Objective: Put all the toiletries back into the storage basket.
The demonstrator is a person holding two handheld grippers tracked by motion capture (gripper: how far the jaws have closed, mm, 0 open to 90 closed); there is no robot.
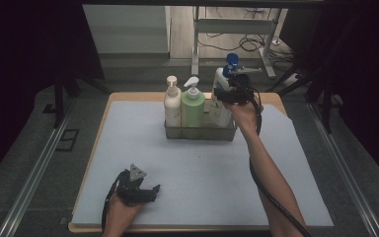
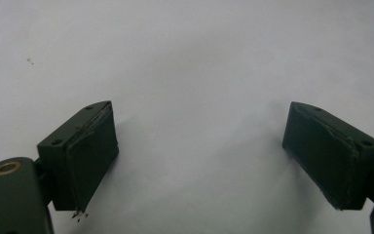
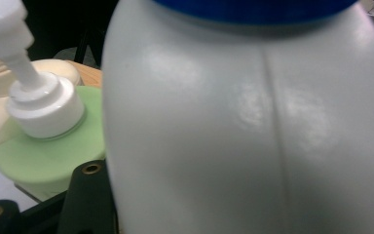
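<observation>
the white bottle (image 1: 221,96) with the blue pump top stands at the right end of the metal basket (image 1: 200,132), beside the green bottle (image 1: 193,106) and the cream bottle (image 1: 172,101). the basket sits at the far middle of the pale mat (image 1: 187,163) on the table.

risk points, as judged from this position:
- the white bottle is tall and smooth. a grip high on its shoulder could let it swing or slip if it is lifted.
- the green bottle stands just beside it. any sideways pull may knock that bottle's pump (image 3: 34,92) or tilt it.
- the bottle base may catch on the basket wall and drag the whole basket along the mat, since nothing holds the basket down.

right gripper (image 1: 232,94): the arm is stretched forward across the mat and the gripper is level against the upper body of the white bottle. in the right gripper view the bottle sits hard up to the camera with one jaw at its left flank; whether the jaws are clamped on it cannot be told.

left gripper (image 1: 140,190): it rests low on the near left of the mat, jaws spread wide and holding nothing.
</observation>
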